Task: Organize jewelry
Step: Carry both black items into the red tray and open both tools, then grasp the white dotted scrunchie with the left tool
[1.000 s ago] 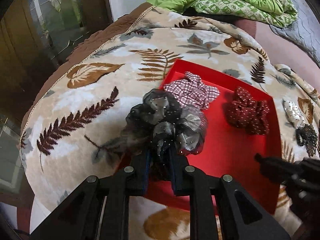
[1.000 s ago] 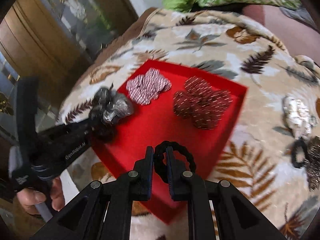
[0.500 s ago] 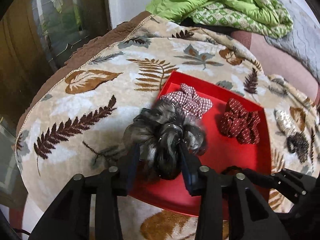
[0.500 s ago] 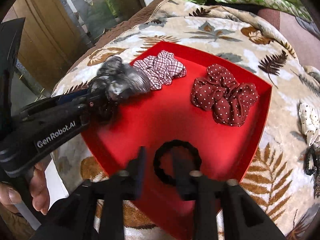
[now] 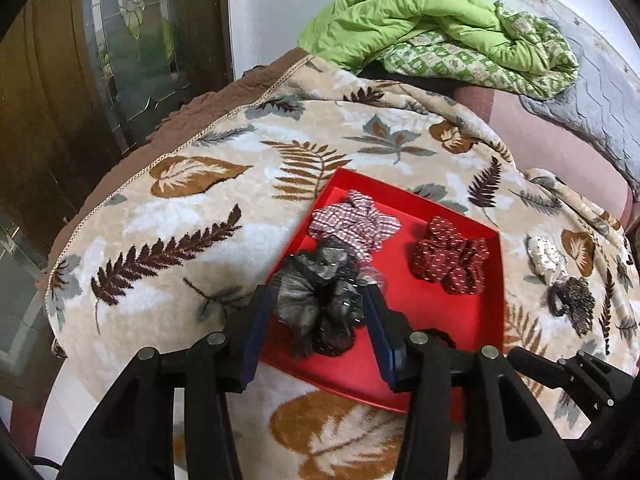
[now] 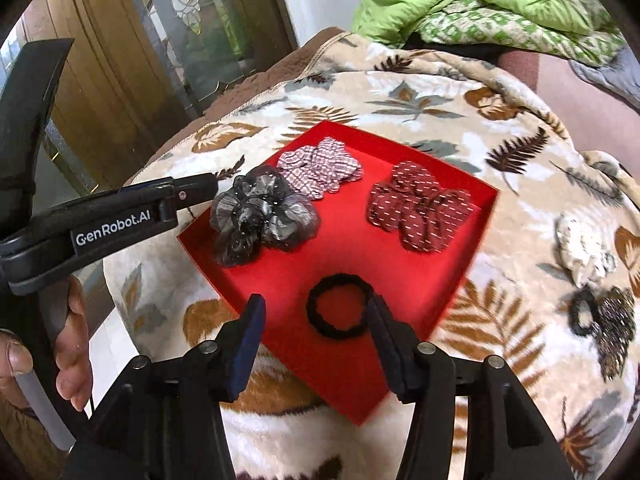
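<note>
The black sheer scrunchie (image 5: pixel 320 304) lay in the near left corner of the red tray (image 5: pixel 432 312), between the fingers of the left gripper (image 5: pixel 318 332). Those jaws were opening and stood well apart; from the left wrist view the fabric seemed to brush the inner faces, while the right wrist view showed the scrunchie (image 6: pixel 260 216) resting on the tray floor, clear of the left finger (image 6: pixel 188 194) reaching in beside it. The black hair tie (image 6: pixel 340 306) lay flat on the tray near its front edge, between the fingers of the right gripper (image 6: pixel 316 330); its jaws were opening too, the right finger just beside the tie's rim and the left one well apart from it, so nothing was clamped. Further back in the tray sat a checked scrunchie (image 6: pixel 320 168) and a dark red dotted scrunchie (image 6: pixel 420 206). On the leaf-patterned blanket (image 6: pixel 480 112) to the right lay a white hair piece (image 6: pixel 584 248) and a dark glittery clip (image 6: pixel 604 320), both blurred and hard to make out. A hand (image 6: pixel 60 344) held the left gripper's handle, cut off at the frame edge
</note>
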Tool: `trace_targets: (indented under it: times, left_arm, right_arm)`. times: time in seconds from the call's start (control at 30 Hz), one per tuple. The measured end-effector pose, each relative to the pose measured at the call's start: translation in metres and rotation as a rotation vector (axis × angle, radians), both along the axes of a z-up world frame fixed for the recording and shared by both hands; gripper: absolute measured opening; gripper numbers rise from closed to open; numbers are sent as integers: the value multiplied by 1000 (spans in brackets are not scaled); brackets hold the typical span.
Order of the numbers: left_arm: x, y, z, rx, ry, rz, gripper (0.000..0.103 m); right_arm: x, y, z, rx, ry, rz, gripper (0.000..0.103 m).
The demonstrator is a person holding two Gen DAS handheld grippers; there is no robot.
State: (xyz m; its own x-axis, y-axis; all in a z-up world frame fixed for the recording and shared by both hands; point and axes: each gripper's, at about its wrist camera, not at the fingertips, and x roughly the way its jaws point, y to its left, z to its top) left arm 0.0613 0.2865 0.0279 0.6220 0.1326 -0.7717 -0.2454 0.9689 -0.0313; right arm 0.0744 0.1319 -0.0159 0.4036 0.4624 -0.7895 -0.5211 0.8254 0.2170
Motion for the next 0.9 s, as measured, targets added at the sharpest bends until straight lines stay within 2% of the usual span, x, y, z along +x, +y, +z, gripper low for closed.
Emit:
trace_targets:
  times: [0.2,0.5,0.73,0.9]
  left_arm:
    - [-13,-30,15,5,-23,-31,51]
    - [-5,-101,18,-6,-4,-151,51]
    - [19,-169,6,-9,40,-275,51]
    - [46,-204,-9,-30,74,-317,51]
  right_arm:
    - [-23,-60,2,9,1,-84,65]
    - [-42,-192,-9,23,50,-349,66]
    - [-45,-275,-16,46,62,-516,67]
    - [-32,-299,-22,59,63,-563,67]
